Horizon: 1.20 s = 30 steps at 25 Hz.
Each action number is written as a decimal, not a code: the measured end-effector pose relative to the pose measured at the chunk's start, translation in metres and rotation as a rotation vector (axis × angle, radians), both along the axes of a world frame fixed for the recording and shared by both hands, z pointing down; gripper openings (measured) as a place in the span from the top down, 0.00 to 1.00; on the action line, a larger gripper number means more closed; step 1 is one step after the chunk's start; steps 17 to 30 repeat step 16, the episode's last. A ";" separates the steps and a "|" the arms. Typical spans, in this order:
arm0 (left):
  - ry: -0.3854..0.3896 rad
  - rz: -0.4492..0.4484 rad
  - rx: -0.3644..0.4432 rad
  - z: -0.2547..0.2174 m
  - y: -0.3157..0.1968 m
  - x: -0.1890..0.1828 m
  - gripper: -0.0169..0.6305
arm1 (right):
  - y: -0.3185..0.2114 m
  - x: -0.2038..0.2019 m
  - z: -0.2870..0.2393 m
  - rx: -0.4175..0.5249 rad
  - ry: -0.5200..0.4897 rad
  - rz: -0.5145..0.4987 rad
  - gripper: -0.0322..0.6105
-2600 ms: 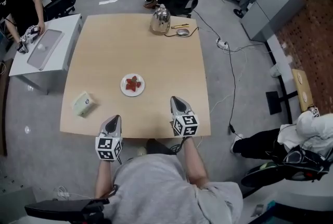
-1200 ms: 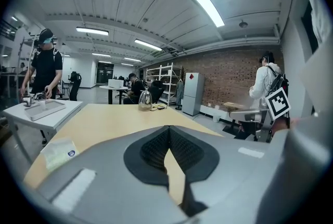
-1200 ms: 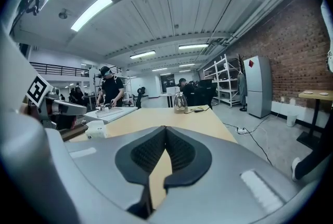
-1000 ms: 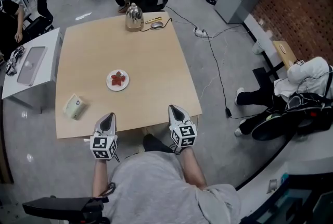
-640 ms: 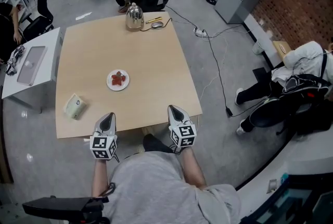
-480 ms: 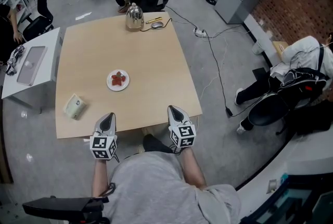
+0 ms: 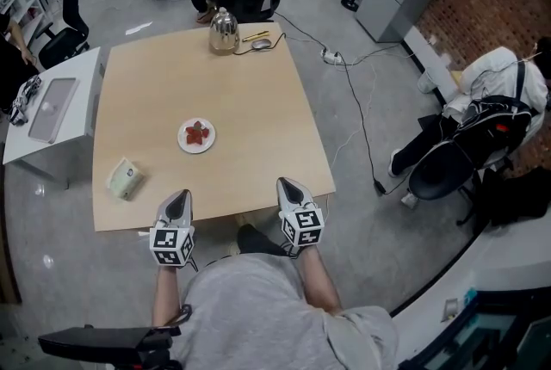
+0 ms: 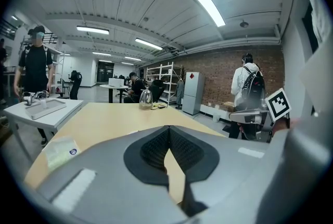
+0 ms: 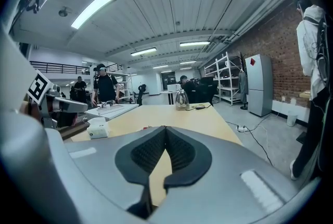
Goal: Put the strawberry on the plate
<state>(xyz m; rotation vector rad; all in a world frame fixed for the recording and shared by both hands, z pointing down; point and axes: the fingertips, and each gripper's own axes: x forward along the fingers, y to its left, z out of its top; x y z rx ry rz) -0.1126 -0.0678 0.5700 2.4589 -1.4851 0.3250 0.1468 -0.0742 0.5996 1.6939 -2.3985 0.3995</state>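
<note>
The left hand-held gripper and the right hand-held gripper are held side by side at the near edge of the table, well apart from each other, both pointing across it. In each gripper view the two dark ribbed pads meet at their tips, so both hand-held grippers are closed, with nothing between the jaws.

The strawberry lies on the small white plate. The plate is ahead of the left hand-held gripper and a little to its right, and ahead and to the left of the right hand-held gripper. It touches neither one.

A pale green and white packet lies on the table just ahead and to the left of the left hand-held gripper, near the table's left edge. At the far edge, well beyond both hand-held grippers, stands a shiny metal kettle. A person in a white top with a dark backpack stands on the floor, far to the right of the right hand-held gripper.
</note>
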 end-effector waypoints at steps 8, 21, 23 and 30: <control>0.002 0.001 -0.002 0.000 -0.001 -0.002 0.94 | -0.002 -0.003 -0.001 0.004 0.005 -0.004 0.94; 0.004 -0.001 -0.002 0.001 -0.003 -0.002 0.94 | -0.005 -0.004 0.000 0.002 0.002 -0.005 0.94; 0.004 -0.001 -0.002 0.001 -0.003 -0.002 0.94 | -0.005 -0.004 0.000 0.002 0.002 -0.005 0.94; 0.004 -0.001 -0.002 0.001 -0.003 -0.002 0.94 | -0.005 -0.004 0.000 0.002 0.002 -0.005 0.94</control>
